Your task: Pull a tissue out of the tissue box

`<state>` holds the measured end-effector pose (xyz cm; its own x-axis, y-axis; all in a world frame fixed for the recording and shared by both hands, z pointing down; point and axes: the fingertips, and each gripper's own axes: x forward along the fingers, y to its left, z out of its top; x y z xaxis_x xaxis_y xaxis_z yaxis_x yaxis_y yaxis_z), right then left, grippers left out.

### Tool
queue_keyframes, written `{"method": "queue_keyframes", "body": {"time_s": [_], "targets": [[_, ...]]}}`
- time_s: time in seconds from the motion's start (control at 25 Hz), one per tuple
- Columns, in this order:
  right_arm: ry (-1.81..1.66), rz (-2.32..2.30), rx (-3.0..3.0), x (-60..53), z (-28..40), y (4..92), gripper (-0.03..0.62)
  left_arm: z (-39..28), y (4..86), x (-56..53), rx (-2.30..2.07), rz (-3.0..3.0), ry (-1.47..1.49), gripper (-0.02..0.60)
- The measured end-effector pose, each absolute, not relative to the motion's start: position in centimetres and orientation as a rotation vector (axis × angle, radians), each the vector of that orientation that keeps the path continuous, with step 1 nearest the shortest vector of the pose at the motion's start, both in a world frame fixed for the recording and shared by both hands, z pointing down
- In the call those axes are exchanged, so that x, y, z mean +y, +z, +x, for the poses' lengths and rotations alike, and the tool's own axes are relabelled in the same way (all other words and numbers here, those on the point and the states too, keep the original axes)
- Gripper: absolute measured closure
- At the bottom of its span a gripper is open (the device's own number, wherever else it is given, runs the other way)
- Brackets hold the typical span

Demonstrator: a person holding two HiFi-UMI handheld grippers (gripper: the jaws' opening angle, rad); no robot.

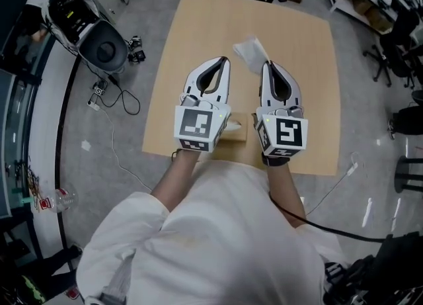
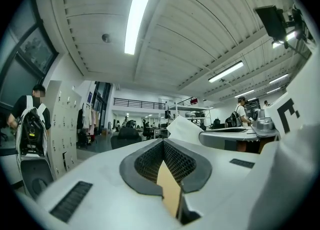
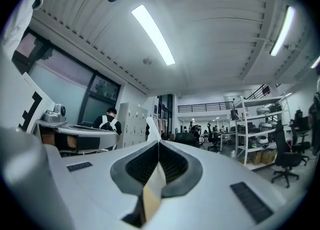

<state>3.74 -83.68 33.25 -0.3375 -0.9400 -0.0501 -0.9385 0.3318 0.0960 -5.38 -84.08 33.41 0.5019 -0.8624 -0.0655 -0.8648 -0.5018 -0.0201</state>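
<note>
since my right claw (image 1: 266,64) is pinched tight on the tissue (image 1: 250,51), which looks clear of the tissue box (image 1: 239,131) underneath, i'd keep that grip firm, left claw (image 1: 226,60) closed and empty.

We hold both grippers side by side over the wood table (image 1: 310,98). L gripper (image 1: 225,61): fingers meet at the tip. R gripper (image 1: 267,65): fingers closed on a white tissue (image 1: 251,51), which sticks out up & left of the tip. Tan box (image 1: 240,130) shows btwn the two marker cubes, near the table's near edge, mostly hidden. On the floor at left: a cable (image 1: 122,104) & a bottle (image 1: 61,199).
</note>
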Motion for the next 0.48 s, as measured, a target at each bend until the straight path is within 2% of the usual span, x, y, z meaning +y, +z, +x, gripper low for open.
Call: {"method": "queue_keyframes", "body": {"time_s": [0.48], "targets": [[-0.154, 1.820, -2.555, -83.7, 4.5, 33.4, 0.587, -3.7, 33.0, -83.0, 1.457, -2.667, 0.047, 0.581]]}}
